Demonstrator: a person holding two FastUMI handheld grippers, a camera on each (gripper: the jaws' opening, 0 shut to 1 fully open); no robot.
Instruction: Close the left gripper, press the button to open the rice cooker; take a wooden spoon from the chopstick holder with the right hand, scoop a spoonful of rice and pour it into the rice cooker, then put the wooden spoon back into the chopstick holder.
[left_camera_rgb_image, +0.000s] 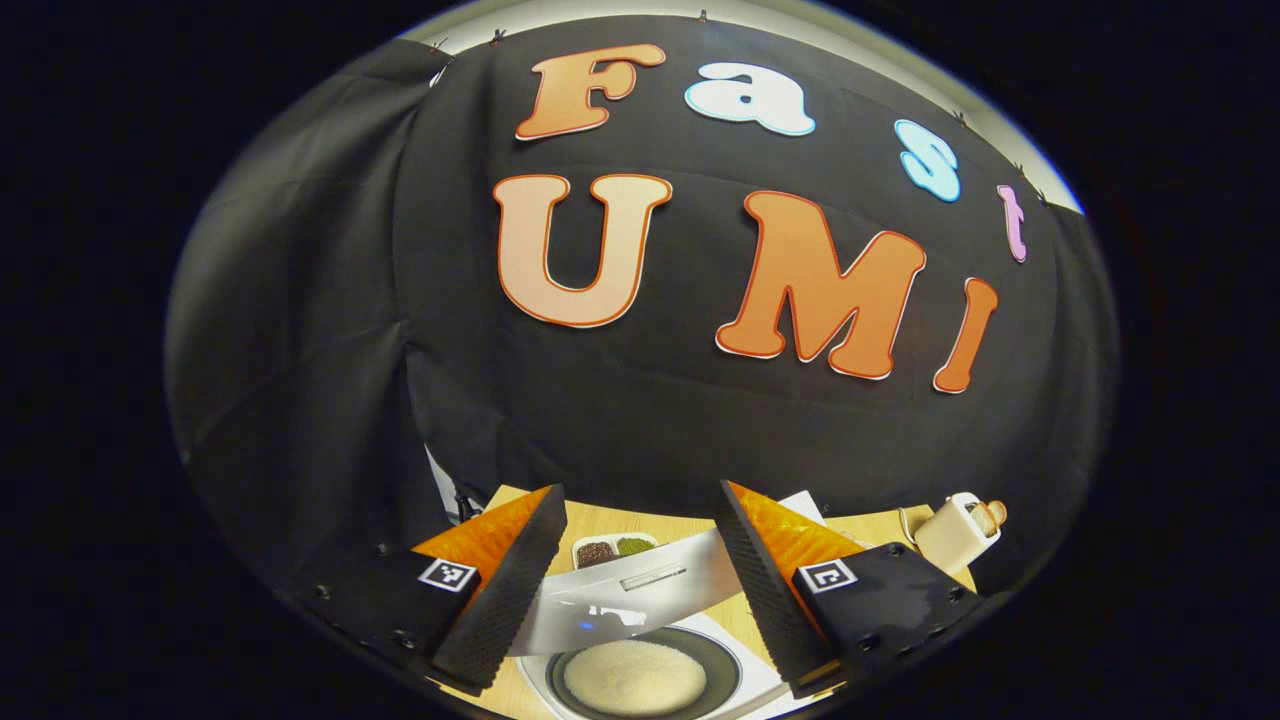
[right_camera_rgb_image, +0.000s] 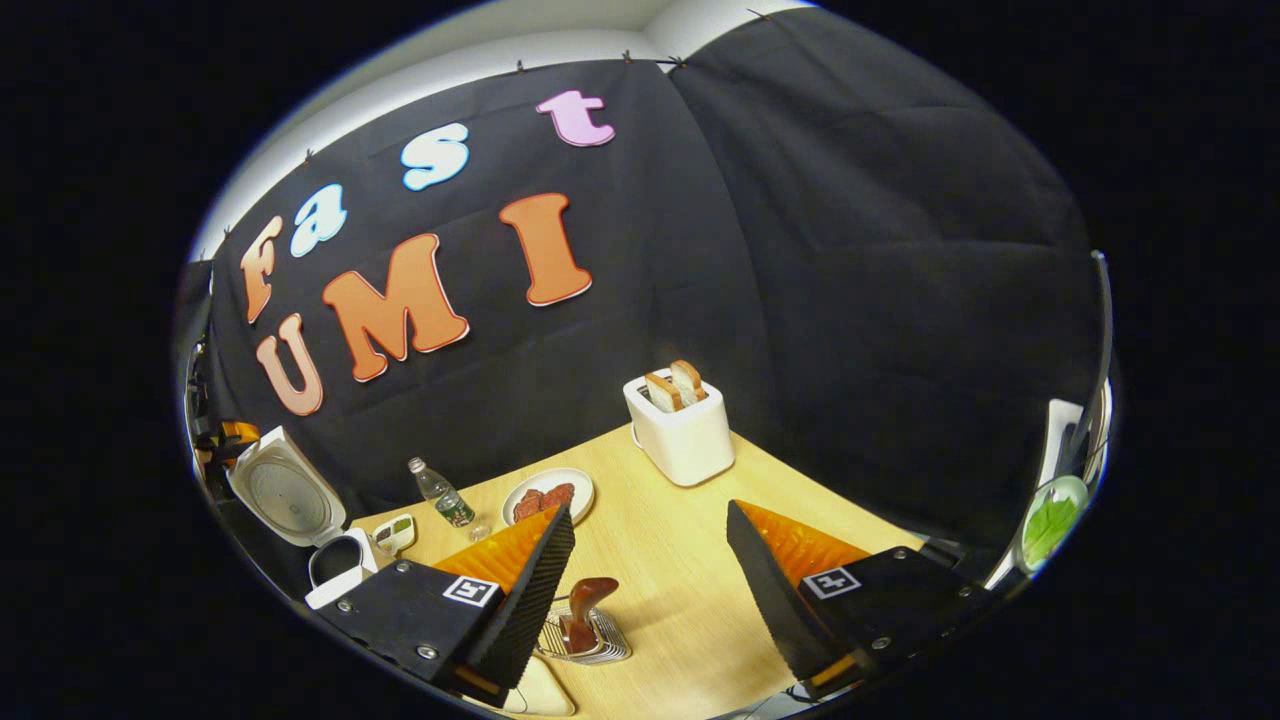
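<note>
white rice cooker (left_camera_rgb_image: 640, 640) sits lid-up with rice in its pot, just below the left gripper (left_camera_rgb_image: 640, 590), jaws wide and holding nothing; right gripper (right_camera_rgb_image: 648, 600), also wide and unloaded, hovers above the wire chopstick holder (right_camera_rgb_image: 590, 640) containing the wooden spoon (right_camera_rgb_image: 583, 610).

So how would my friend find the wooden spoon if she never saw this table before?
Start at the white toaster with bread slices standing at the back of the wooden table. Come toward the near edge to the small wire chopstick holder by the right gripper. The wooden spoon stands in it, the one dark reddish-brown thing there.
</note>
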